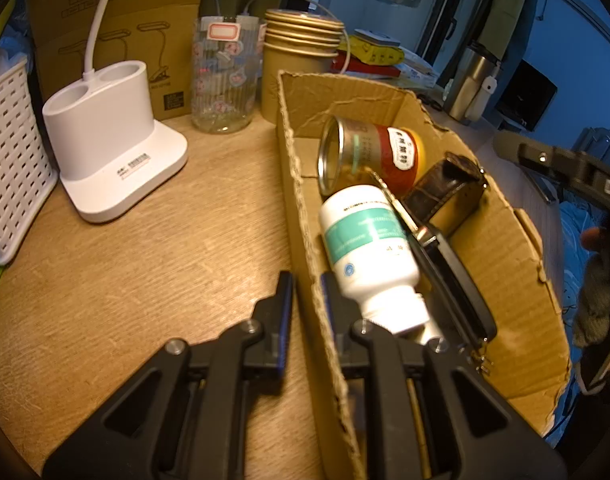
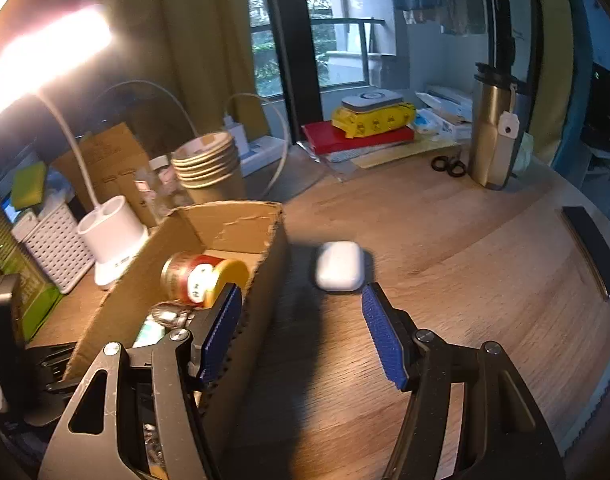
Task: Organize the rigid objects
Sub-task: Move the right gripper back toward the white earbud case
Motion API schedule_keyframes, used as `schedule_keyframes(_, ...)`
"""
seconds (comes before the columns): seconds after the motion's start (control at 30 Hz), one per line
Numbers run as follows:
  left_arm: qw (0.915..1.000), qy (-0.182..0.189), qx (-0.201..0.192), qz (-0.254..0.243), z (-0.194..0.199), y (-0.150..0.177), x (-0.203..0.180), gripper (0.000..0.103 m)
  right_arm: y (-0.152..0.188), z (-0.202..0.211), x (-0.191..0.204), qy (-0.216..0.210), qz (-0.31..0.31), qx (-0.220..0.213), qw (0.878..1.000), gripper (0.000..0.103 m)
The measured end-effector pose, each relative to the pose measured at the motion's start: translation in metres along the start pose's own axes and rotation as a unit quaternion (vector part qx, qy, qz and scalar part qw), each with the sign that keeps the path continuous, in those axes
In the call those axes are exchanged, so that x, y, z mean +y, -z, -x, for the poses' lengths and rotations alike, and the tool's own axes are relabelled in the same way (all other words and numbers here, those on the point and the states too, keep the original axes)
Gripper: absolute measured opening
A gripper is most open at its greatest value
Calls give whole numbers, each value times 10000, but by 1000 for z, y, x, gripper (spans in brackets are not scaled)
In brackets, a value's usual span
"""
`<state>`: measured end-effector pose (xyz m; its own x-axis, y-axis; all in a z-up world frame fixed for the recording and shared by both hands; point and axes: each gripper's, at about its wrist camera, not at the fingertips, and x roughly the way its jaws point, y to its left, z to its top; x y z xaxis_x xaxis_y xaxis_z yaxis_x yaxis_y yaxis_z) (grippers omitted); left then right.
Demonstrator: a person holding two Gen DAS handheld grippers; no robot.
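An open cardboard box (image 1: 501, 264) lies on the wooden desk. In it lie a white bottle with a teal label (image 1: 369, 240), a red and gold tin (image 1: 369, 152), a brown leather strap (image 1: 441, 188) and a black flat object (image 1: 457, 280). My left gripper (image 1: 307, 292) is shut on the box's near wall (image 1: 305, 208). My right gripper (image 2: 301, 312) is open and empty, just short of a white earbud case (image 2: 339, 265) on the desk right of the box (image 2: 241, 232). The tin (image 2: 201, 276) shows in the right wrist view too.
A white lamp base (image 1: 113, 140), a white lattice basket (image 1: 9, 160), a stickered glass (image 1: 225, 76) and stacked gold-rimmed paper cups (image 1: 301, 52) stand behind the box. A steel flask (image 2: 493, 128), scissors (image 2: 449, 166), stacked books (image 2: 365, 128) and a black phone (image 2: 593, 248) lie further right.
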<state>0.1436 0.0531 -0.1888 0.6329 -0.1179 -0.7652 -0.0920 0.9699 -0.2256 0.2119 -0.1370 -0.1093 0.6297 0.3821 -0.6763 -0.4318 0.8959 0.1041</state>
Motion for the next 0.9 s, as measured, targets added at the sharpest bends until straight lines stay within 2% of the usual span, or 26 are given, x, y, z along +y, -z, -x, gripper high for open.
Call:
schedule_keyframes(0.2, 10000, 0, 0, -1, 0, 0, 0, 15, -2, -18, -15, 138, -94, 72, 9998, 66)
schedule_keyframes(0.9, 10000, 8, -1, 3, 1, -1, 1, 15, -16, -79, -36, 229, -99, 419, 9988, 66)
